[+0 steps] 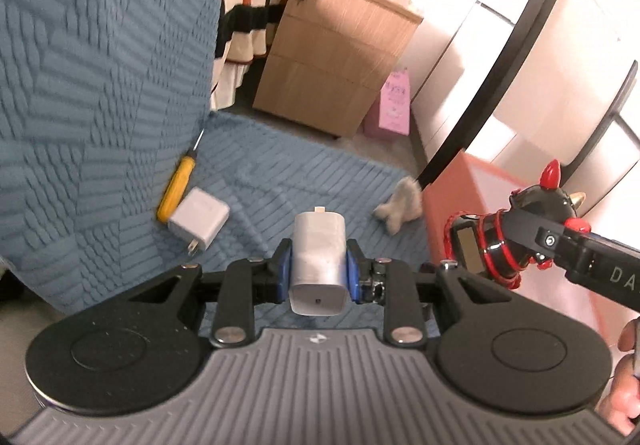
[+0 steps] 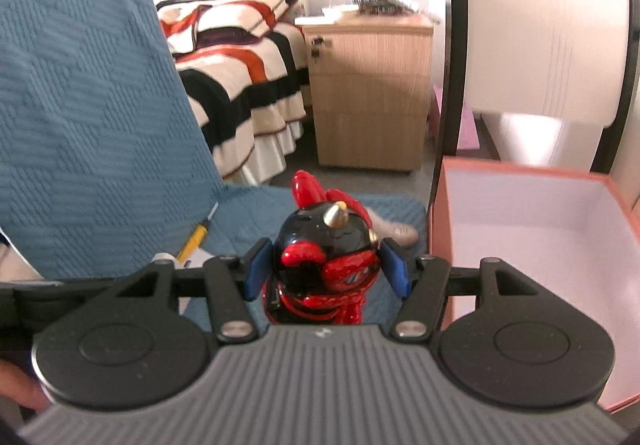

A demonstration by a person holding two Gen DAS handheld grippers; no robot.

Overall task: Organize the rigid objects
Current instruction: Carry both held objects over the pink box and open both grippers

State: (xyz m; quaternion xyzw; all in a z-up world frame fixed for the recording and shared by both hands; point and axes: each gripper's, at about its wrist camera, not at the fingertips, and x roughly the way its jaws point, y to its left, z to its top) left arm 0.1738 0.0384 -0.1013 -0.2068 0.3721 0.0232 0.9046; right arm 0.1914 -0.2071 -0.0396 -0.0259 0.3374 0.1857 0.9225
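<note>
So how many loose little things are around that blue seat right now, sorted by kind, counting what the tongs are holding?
White chargers: 2, one held in the left tongs, one lying on the blue seat
Screwdrivers: 1, yellow-handled
Figurines: 1, black and red, held in the right tongs
Fluffy beige things: 1
Total: 5

Two matching hand-held grippers, black and grey
Each of the left gripper (image 1: 318, 271) and right gripper (image 2: 326, 271) has a ribbed grey housing with a small white logo, two round black discs, black linkage arms with silver screws and blue finger pads (image 1: 283, 277). The right gripper's side bears white letters "DA". Bare skin shows at the frame edges.
</note>
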